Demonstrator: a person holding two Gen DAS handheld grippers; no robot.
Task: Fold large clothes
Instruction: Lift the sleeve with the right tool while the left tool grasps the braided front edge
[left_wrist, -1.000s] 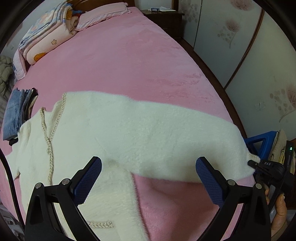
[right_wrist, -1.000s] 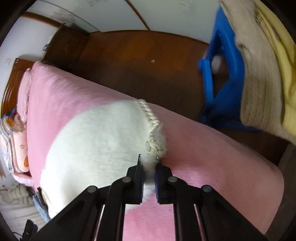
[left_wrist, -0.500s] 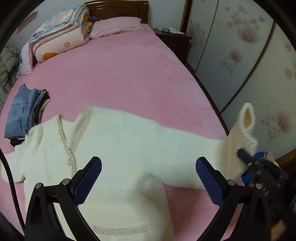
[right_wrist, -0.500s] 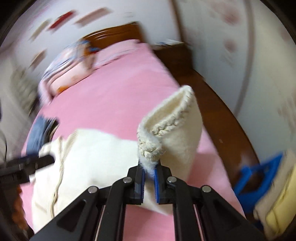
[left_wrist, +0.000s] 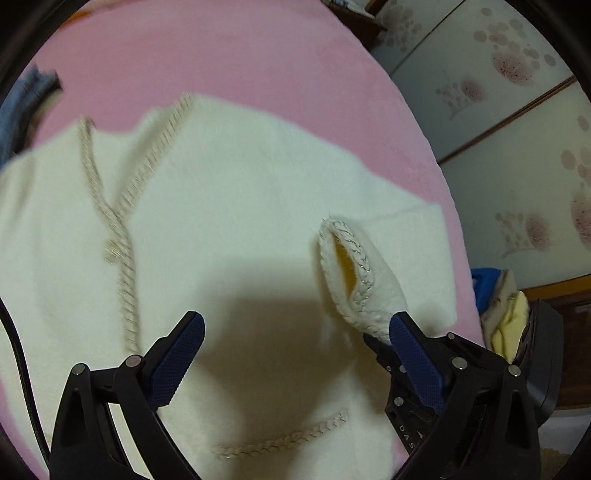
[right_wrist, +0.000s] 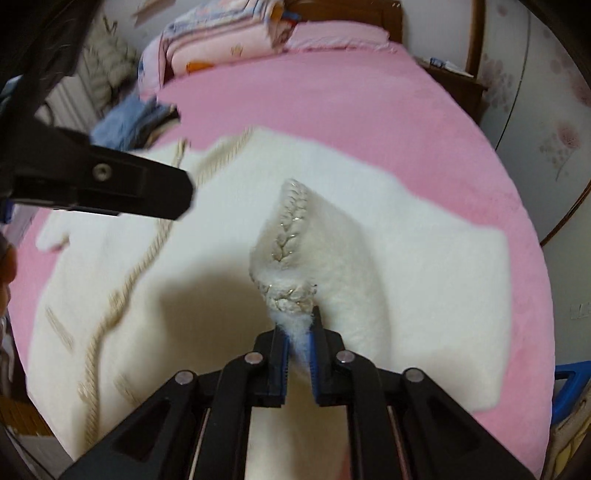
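A cream fluffy cardigan (left_wrist: 240, 184) with braided trim lies spread on the pink bed (left_wrist: 221, 55). My right gripper (right_wrist: 298, 325) pinches the sleeve cuff (right_wrist: 291, 236) and holds it up over the cardigan's body (right_wrist: 369, 203); its jaws are opening, with the cuff's fluff still between the pads. In the left wrist view the cuff (left_wrist: 351, 273) stands just beyond my left gripper's right finger, with the right gripper (left_wrist: 376, 343) under it. My left gripper (left_wrist: 295, 325) hovers open over the cardigan's front with nothing between its fingers. One of its fingers (right_wrist: 110, 181) reaches in from the left.
Folded jeans (right_wrist: 136, 118) lie at the bed's left side and stacked quilts (right_wrist: 221, 33) by the headboard. A blue stool (right_wrist: 569, 380) with folded cloth stands off the bed's right edge. A nightstand (right_wrist: 454, 81) and wardrobe doors (left_wrist: 517, 147) line the right.
My right gripper lifted the sleeve cuff from the bed's right edge and carried it left over the cardigan's body. My left gripper came closer over the cardigan's front.
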